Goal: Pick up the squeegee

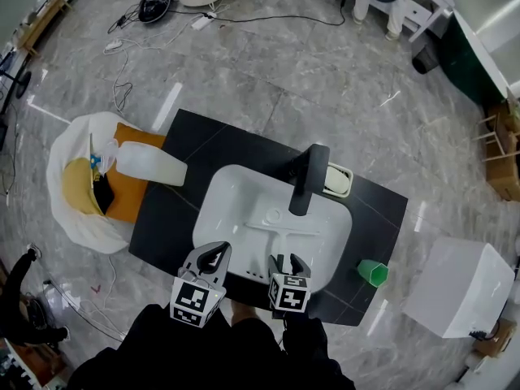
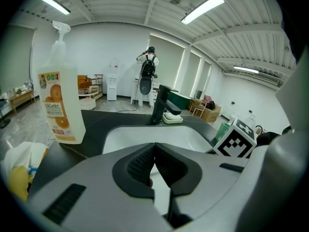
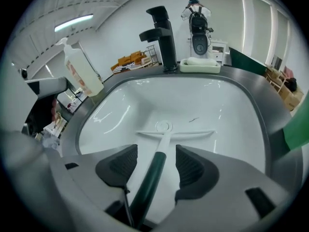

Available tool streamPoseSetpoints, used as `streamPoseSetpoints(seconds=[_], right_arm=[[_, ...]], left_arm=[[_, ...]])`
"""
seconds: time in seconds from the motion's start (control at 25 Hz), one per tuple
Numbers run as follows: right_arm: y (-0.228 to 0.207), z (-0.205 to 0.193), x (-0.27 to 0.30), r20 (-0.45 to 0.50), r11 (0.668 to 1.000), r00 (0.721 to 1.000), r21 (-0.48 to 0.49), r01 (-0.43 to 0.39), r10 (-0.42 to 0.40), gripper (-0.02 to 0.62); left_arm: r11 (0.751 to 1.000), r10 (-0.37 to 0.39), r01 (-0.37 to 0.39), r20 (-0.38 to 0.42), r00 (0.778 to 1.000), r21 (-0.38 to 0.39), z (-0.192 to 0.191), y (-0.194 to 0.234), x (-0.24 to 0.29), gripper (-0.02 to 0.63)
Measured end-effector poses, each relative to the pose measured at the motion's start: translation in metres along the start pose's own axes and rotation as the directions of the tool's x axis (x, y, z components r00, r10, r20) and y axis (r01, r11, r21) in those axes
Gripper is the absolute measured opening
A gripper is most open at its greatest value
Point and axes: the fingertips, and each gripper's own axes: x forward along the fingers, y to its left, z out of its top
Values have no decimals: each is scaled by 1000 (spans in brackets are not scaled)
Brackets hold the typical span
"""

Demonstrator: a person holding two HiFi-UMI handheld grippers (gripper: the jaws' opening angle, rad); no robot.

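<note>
The squeegee (image 1: 280,227) lies in the white sink (image 1: 236,187), its white blade across the drain and its dark green handle toward me. In the right gripper view the handle (image 3: 153,175) runs between the jaws of my right gripper (image 3: 155,152). They stand open, and the pads are apart from the handle on both sides. My right gripper (image 1: 289,260) hangs over the sink's near rim. My left gripper (image 1: 214,254) is beside it on the left, over the near rim too. Its pads (image 2: 154,145) meet with nothing between them.
A black faucet (image 1: 309,177) and a soap dish (image 1: 338,179) stand behind the sink. A spray bottle (image 1: 150,162) is on the black counter (image 1: 162,218) at the left, a green cup (image 1: 372,272) at the right. On the floor are a white bag (image 1: 77,185), a white box (image 1: 459,287) and cables.
</note>
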Motion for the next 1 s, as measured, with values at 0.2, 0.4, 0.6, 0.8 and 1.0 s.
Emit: streamPoseSetpoints(seconds=[0.2, 0.4, 0.6, 0.8, 1.0], right_arm=[[-1, -9, 14, -75, 999, 997, 35, -18, 21, 267], [-2, -16, 24, -142, 998, 989, 61, -23, 31, 236], [-3, -21, 28, -180, 997, 983, 76, -15, 28, 193], [-5, -20, 27, -193, 997, 981, 81, 8, 8, 147], [-9, -23, 30, -186, 995, 983, 97, 22, -4, 126]], left_arm=[[1000, 8, -8, -17, 1000, -15, -7, 6, 5, 23], [1000, 10, -11, -21, 1000, -25, -10, 9, 10, 23], [999, 11, -12, -25, 1000, -35, -14, 12, 13, 23], [999, 14, -15, -23, 1000, -28, -13, 14, 16, 23], [999, 8, -9, -35, 999, -32, -14, 13, 18, 23]])
